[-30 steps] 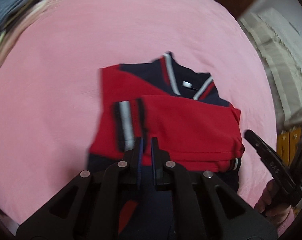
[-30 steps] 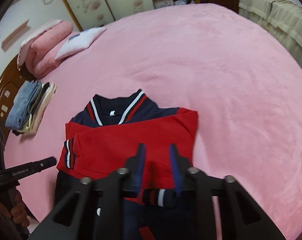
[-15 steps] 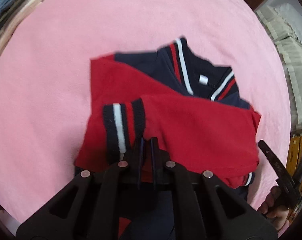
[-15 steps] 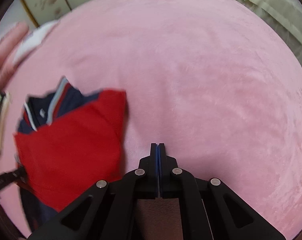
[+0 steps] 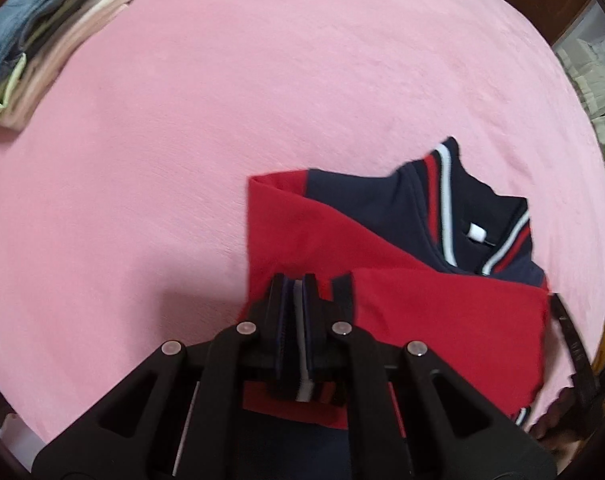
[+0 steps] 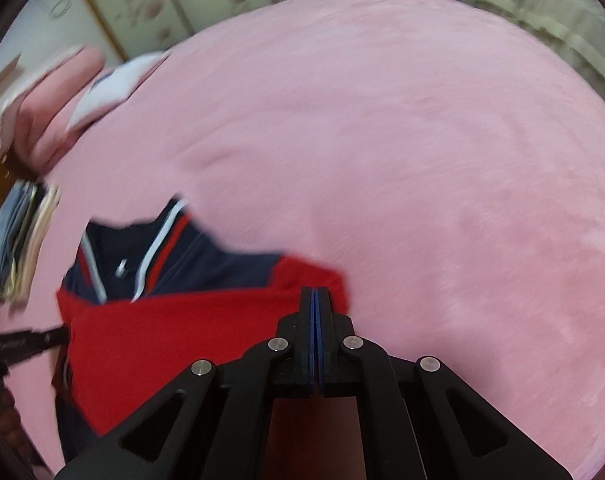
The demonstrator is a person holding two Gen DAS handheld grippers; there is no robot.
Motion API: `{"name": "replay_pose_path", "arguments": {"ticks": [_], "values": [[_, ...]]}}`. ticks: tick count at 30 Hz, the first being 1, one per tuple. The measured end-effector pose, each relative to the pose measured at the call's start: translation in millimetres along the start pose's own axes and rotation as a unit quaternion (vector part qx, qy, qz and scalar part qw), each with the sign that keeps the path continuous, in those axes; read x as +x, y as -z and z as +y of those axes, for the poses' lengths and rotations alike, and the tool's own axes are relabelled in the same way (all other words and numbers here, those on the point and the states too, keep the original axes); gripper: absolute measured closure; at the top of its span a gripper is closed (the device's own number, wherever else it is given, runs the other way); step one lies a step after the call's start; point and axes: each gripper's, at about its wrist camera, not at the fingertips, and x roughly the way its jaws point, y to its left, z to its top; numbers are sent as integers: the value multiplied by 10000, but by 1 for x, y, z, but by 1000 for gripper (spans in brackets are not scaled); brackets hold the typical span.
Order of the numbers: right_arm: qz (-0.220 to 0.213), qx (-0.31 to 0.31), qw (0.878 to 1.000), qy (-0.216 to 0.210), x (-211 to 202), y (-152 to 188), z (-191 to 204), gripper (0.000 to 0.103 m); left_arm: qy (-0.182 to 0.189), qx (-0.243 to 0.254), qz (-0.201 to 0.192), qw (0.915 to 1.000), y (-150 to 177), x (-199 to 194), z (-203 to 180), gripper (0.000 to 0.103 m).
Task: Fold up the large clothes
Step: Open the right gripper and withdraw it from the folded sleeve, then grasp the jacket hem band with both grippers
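Clothes stack (image 5: 42, 36): folded denim and pale garments piled at the far left of the pink bedspread (image 5: 262, 80), well apart from the jacket.
Left gripper (image 5: 294, 280): near centre of the left wrist view; fingers clamped on the striped cuff (image 5: 299, 304) of a folded-in sleeve, whose white band shows between the pads.
Jacket (image 5: 422, 312): lies on the bedspread at the near right of the left wrist view; navy body, red sleeves crossed over the chest, navy collar (image 5: 442, 200) with red and white stripes pointing far, a small white label inside the neck.
Right gripper (image 6: 315, 292): fingers pressed together, blue pads meeting; they stand over the jacket's red right edge, and whether any cloth is caught between them cannot be told.
Pillows (image 6: 82, 92): pink and white, blurred, at the far left of the right wrist view.
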Motion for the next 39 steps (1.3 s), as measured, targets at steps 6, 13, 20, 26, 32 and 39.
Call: {"name": "replay_pose_path", "arguments": {"ticks": [6, 13, 20, 26, 32, 39], "values": [[422, 341, 9908, -1244, -26, 0, -16, 103, 627, 168, 63, 9979, 11, -16, -9, 98], [927, -452, 9923, -689, -24, 48, 12, 103, 139, 844, 135, 9962, 43, -17, -26, 98], [965, 474, 9933, -424, -43, 44, -11, 100, 302, 614, 211, 9974, 48, -32, 0, 98], [813, 222, 9963, -171, -96, 67, 13, 69, 204, 1156, 283, 9927, 77, -55, 5, 96], [945, 488, 9942, -164, -128, 115, 51, 62, 340, 1581, 462, 9858, 123, -79, 19, 59], [1064, 426, 9931, -250, -152, 175, 74, 37, 342, 1834, 436, 9815, 185, -104, 32, 40]]}}
